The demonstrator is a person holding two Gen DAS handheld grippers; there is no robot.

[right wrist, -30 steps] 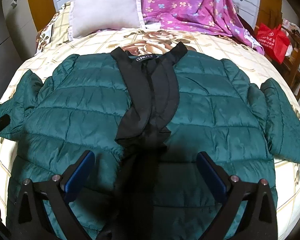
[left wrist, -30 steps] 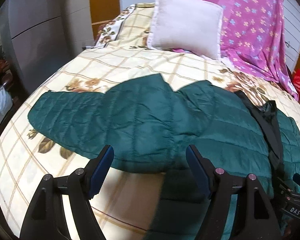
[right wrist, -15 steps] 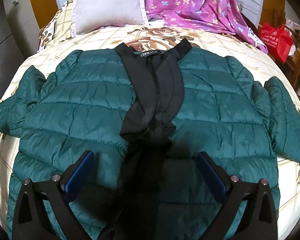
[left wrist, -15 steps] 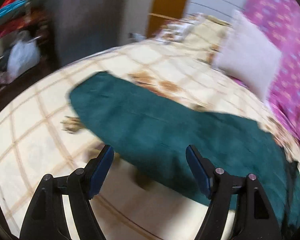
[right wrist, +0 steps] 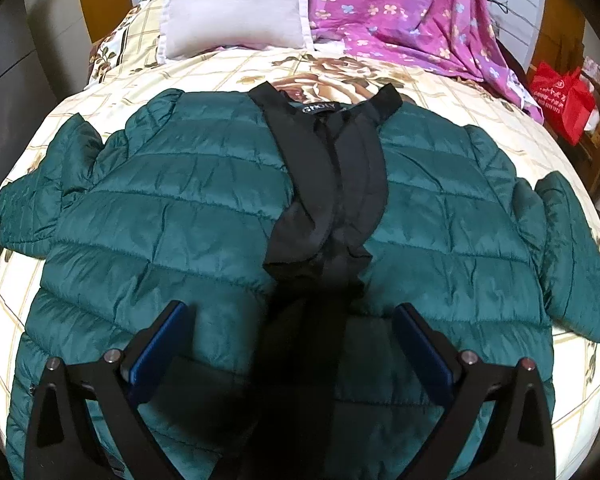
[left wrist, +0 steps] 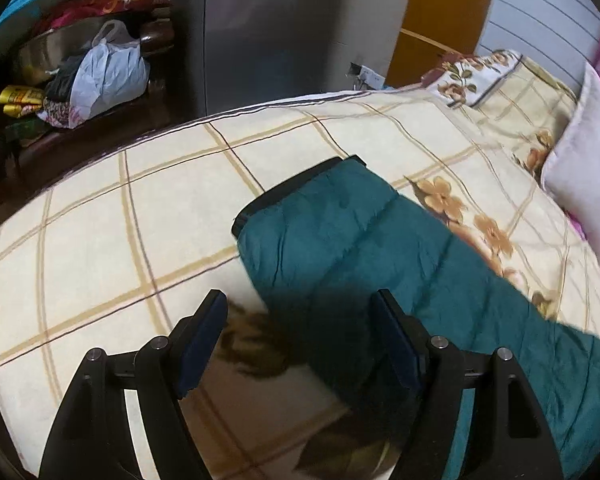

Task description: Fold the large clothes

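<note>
A dark green quilted puffer jacket (right wrist: 180, 208) lies spread front-up on the bed, its black collar and placket (right wrist: 332, 168) down the middle and both sleeves out to the sides. My right gripper (right wrist: 296, 344) is open and empty, held above the jacket's lower front. In the left wrist view the jacket's left sleeve (left wrist: 380, 248) stretches across the bed, its black cuff (left wrist: 296, 184) toward the bed's edge. My left gripper (left wrist: 300, 340) is open and empty just above the sleeve near the cuff.
The bed has a cream checked floral cover (left wrist: 140, 208). A white pillow (right wrist: 236, 4) and a purple flowered blanket (right wrist: 412, 12) lie at the head. A red bag (right wrist: 560, 96) stands to the right. A grey cabinet (left wrist: 260, 28) and plastic bags (left wrist: 104, 76) stand beyond the left edge.
My left gripper has swung left along the sleeve from the jacket's shoulder to the cuff end. My right gripper has moved slightly forward over the jacket. Both stay open.
</note>
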